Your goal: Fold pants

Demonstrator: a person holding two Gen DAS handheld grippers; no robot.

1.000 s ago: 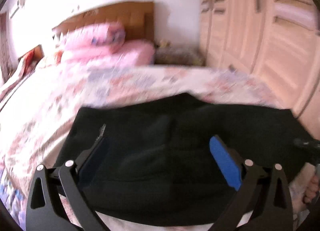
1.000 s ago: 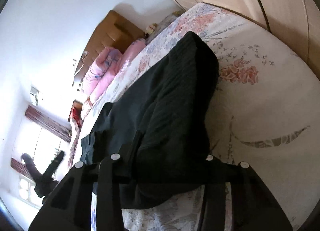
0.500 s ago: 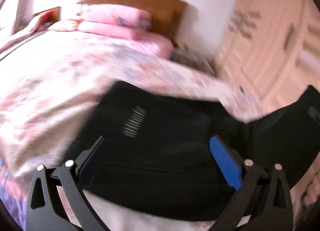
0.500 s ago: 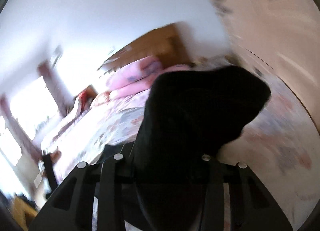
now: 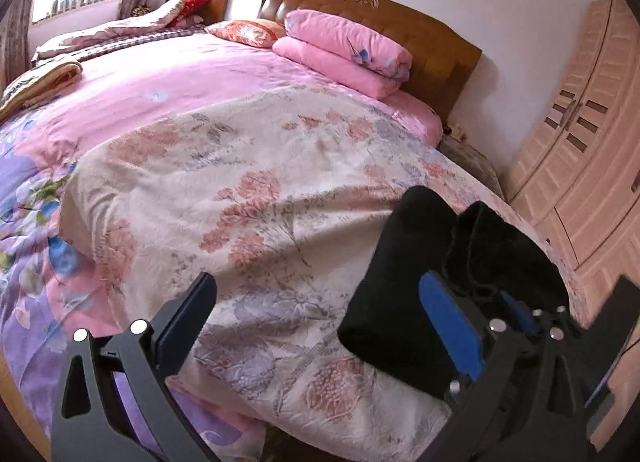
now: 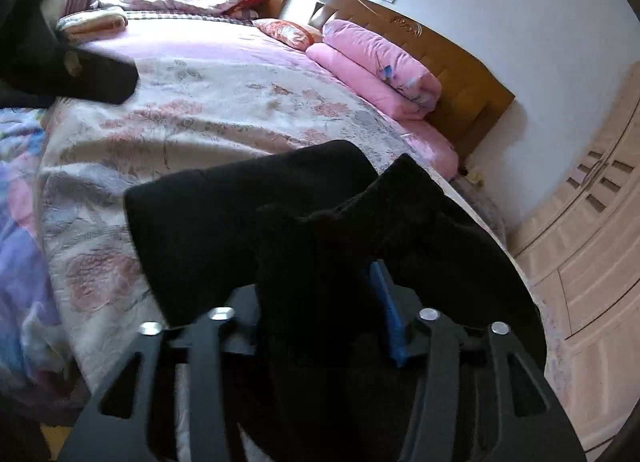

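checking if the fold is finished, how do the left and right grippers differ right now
The left gripper stands wide open with only the floral bedspread beneath it; the right gripper has the black pants draped between its fingers, jaws opening. The left one's fingers show fully; cloth hides most of the right one's. Both are black-framed and angled down at the bed.

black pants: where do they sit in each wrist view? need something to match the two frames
Left wrist: black pants lower right, bunched on the floral quilt, beside and behind the blue pad of the open left gripper.
Right wrist: pants fill lower centre, between the opening jaws of the right gripper.
Shared landmark: folded pink duvet at the wooden headboard.
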